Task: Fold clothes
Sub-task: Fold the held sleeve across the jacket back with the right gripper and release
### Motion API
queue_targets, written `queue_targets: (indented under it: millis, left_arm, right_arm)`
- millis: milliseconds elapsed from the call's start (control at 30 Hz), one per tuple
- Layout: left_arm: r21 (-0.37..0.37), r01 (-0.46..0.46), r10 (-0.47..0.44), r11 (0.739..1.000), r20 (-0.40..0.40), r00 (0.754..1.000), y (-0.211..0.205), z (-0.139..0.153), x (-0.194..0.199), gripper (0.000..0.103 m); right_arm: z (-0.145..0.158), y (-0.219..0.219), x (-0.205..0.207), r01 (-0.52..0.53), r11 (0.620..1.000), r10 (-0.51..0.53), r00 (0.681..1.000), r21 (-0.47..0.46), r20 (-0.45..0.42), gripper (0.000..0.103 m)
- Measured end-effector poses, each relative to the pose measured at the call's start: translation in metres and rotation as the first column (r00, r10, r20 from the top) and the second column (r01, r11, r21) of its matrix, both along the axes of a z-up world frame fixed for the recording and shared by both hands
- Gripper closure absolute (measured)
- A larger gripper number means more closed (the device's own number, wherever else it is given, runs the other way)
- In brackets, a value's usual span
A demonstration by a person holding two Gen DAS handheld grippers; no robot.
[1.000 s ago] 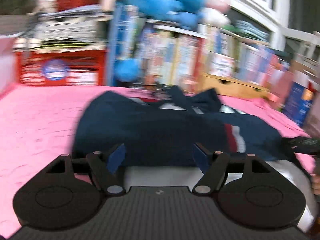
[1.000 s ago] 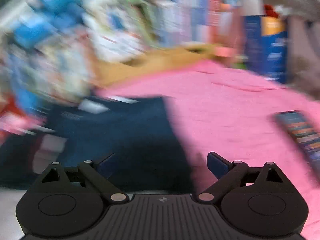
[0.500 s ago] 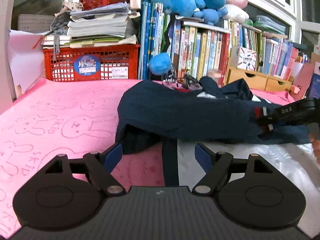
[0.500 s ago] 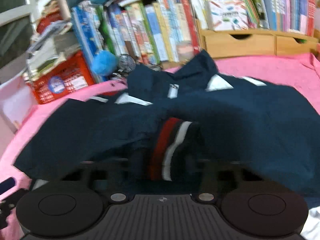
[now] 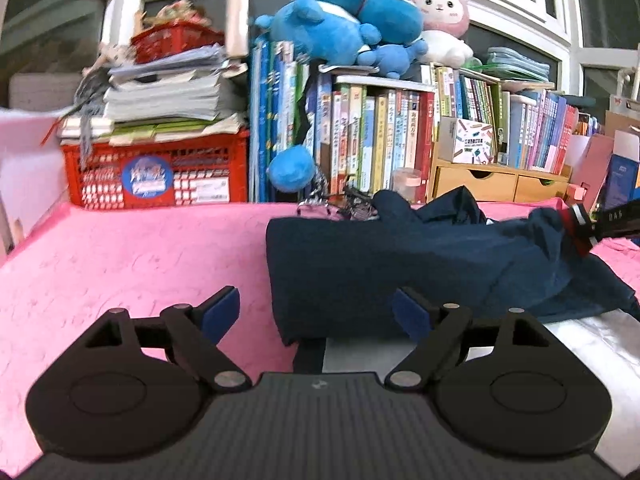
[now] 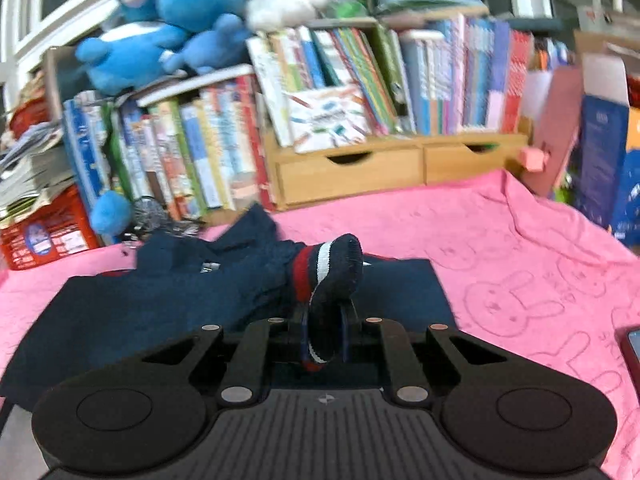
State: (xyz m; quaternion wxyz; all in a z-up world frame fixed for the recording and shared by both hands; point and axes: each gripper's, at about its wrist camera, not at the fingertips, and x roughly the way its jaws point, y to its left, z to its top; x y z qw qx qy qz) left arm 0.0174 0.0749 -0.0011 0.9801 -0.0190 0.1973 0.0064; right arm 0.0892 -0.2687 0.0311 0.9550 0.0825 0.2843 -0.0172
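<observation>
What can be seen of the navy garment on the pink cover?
The navy garment is dark blue, looks knitted and lies rumpled on the pink cover, partly folded over itself, white lining showing at its near edge. One sleeve ends in a red, white and navy striped cuff, which the right gripper pinches and holds raised. The left gripper, jaws opening, hovers at the near hem without gripping.

A pink towel printed with rabbit outlines [image 6: 520, 264] covers the surface across the middle of both views. A navy jacket [image 5: 400, 264] lies crumpled on it, right of centre in the left wrist view. Along the far edge stand a red crate [image 5: 160, 176] at upper left and wooden drawers [image 6: 384, 172] at upper centre. A dark flat device [image 6: 632, 352] lies at the right edge.
</observation>
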Motion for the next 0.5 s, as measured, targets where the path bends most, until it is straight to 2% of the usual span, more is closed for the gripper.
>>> queue_targets:
  millis: [67,133,167,200,267,300,400,467,500]
  left_arm:
    - [0.0,0.011,-0.011,1.0,0.009,1.0,-0.005,0.003,0.009,0.018]
    - [-0.001,0.028,-0.028,1.0,0.025,0.999,-0.01,0.006,0.016,0.018]
    - [0.003,0.031,-0.031,1.0,0.026,0.999,-0.012,0.007,0.019,0.017]
    - [0.007,0.035,-0.035,0.999,0.027,0.999,-0.014,0.008,0.023,0.017]
    - [0.008,0.049,-0.05,0.999,0.018,0.999,-0.019,0.008,0.031,0.017]
    - [0.008,0.057,-0.057,0.998,0.012,0.998,-0.022,0.007,0.035,0.017]
    - [0.013,0.087,-0.086,0.996,-0.035,0.996,-0.033,-0.001,0.047,0.017]
    - [0.019,0.103,-0.101,0.995,-0.074,0.992,-0.04,-0.009,0.053,0.017]
    - [0.024,0.108,-0.106,0.994,-0.093,0.99,-0.043,-0.014,0.055,0.016]
  right_arm:
    - [-0.008,-0.011,0.006,0.023,0.999,-0.022,0.999,0.024,-0.026,0.084]
    - [-0.015,-0.022,0.008,0.069,0.997,-0.067,0.996,0.044,-0.05,0.076]
    - [-0.016,-0.025,0.007,0.097,0.995,-0.095,0.994,0.036,-0.056,0.063]
    - [-0.016,-0.027,0.006,0.123,0.992,-0.121,0.991,0.024,-0.056,0.04]
    - [-0.011,-0.023,-0.005,0.149,0.989,-0.149,0.989,-0.016,-0.003,0.016]
    - [-0.007,-0.016,-0.012,0.14,0.989,-0.138,0.989,-0.043,0.044,0.009]
    - [0.001,0.017,-0.027,0.016,0.993,0.0,0.991,-0.114,0.136,0.004]
    - [-0.002,0.047,-0.032,-0.155,0.979,0.172,0.977,-0.135,0.127,0.005]
    - [-0.007,0.06,-0.032,-0.212,0.965,0.23,0.967,-0.153,0.106,0.009]
